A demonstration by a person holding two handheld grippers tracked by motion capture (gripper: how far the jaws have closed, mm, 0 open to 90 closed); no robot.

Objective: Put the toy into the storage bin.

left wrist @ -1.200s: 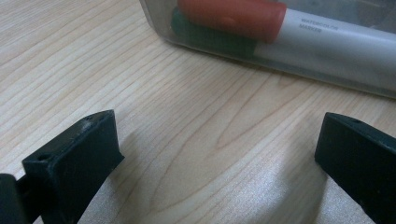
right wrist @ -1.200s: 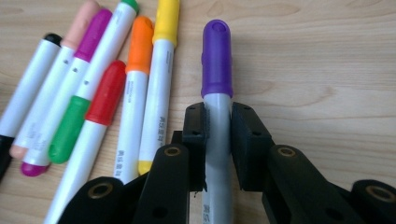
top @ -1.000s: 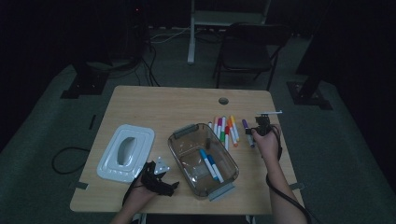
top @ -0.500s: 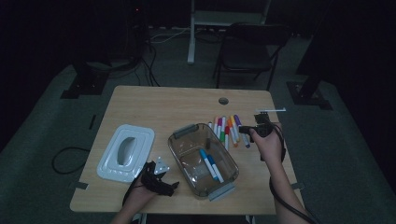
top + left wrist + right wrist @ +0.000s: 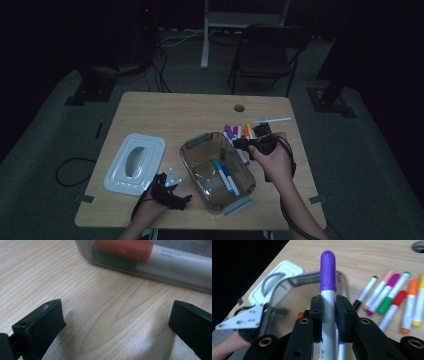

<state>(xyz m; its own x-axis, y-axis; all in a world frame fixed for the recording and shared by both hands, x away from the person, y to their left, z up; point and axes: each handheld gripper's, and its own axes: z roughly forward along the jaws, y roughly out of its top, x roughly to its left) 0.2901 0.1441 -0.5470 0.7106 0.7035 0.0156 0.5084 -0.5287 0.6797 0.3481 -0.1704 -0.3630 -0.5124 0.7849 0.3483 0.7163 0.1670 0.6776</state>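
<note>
one purple marker (image 5: 328, 290) sits clamped between my right gripper (image 5: 250, 143) pads at the clear bin's (image 5: 200, 172) two o'clock rim, so i'd carry it over the middle and lower it before letting go, my left gripper (image 5: 115, 325) resting wide apart at the bin's eight o'clock

Purple-capped marker (image 5: 328, 290), clamped, cap outward

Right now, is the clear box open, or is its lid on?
Open. The clear box has no lid on it; two markers lie visible inside, and the white lid rests on the table to its left.
</note>
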